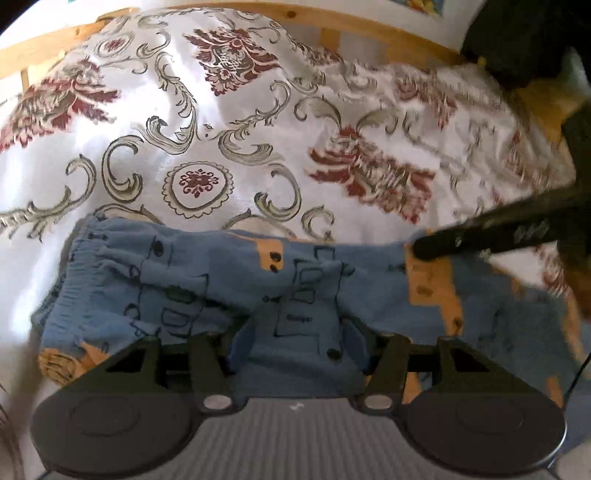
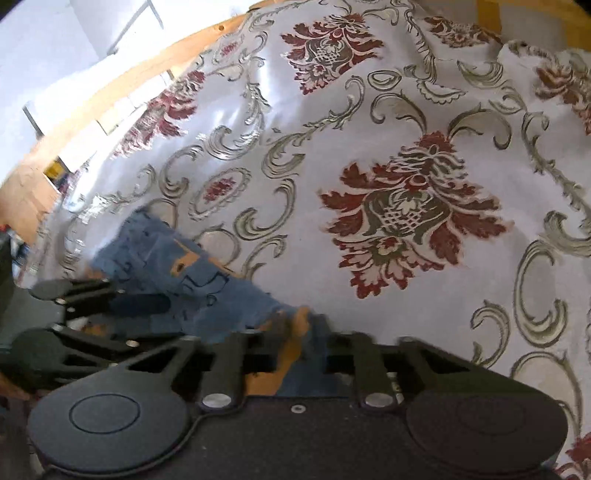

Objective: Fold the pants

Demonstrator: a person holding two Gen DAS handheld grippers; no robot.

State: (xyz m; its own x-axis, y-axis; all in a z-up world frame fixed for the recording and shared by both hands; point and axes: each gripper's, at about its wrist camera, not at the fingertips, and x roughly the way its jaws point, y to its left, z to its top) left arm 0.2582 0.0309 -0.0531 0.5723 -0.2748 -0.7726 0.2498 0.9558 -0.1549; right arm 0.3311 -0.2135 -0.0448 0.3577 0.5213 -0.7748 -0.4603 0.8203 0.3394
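On the bed, over a white bedspread point(image 1: 236, 122) printed with dark red flowers and grey-green scrolls, I see the blue pants point(image 1: 207, 280) lying crosswise, close to the near edge. They carry black line drawings and orange patches, and the gathered waistband sits at their left end in my left wrist view. My left gripper point(image 1: 297, 345) hovers low over the middle of the cloth; its blue fingers point(image 1: 242, 341) stand apart with fabric between them, released rather than clamped. My right gripper point(image 2: 295, 332) sits at the other end of the pants, on an orange patch. Its fingers are blurred and draped in cloth, so I cannot tell whether they grip or not. A wooden bed frame point(image 1: 362, 22) runs along the far edge.
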